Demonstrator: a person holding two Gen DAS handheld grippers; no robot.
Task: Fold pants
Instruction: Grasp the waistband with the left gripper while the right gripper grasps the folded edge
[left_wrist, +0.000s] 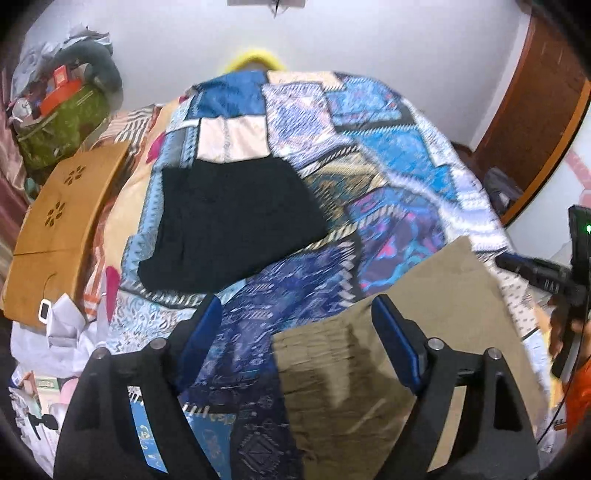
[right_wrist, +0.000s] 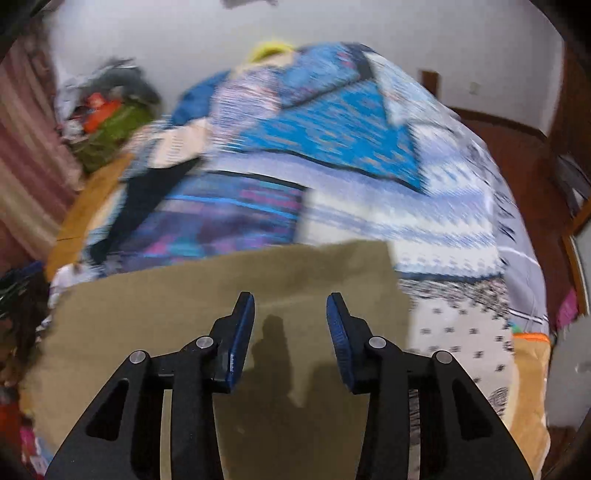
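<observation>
Lying flat, khaki pants (right_wrist: 221, 295) sit below both fingers (right_wrist: 242, 332) (untouched).

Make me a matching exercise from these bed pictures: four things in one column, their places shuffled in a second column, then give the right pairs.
Things
1. khaki folded pants
2. black folded garment
3. wooden lap desk with flower cutouts
4. green bag

Places
A. far left corner by the wall
B. bed's left edge
C. middle of the patchwork quilt
D. nearest, under both grippers

Pairs: 1-D, 2-C, 3-B, 4-A
</observation>
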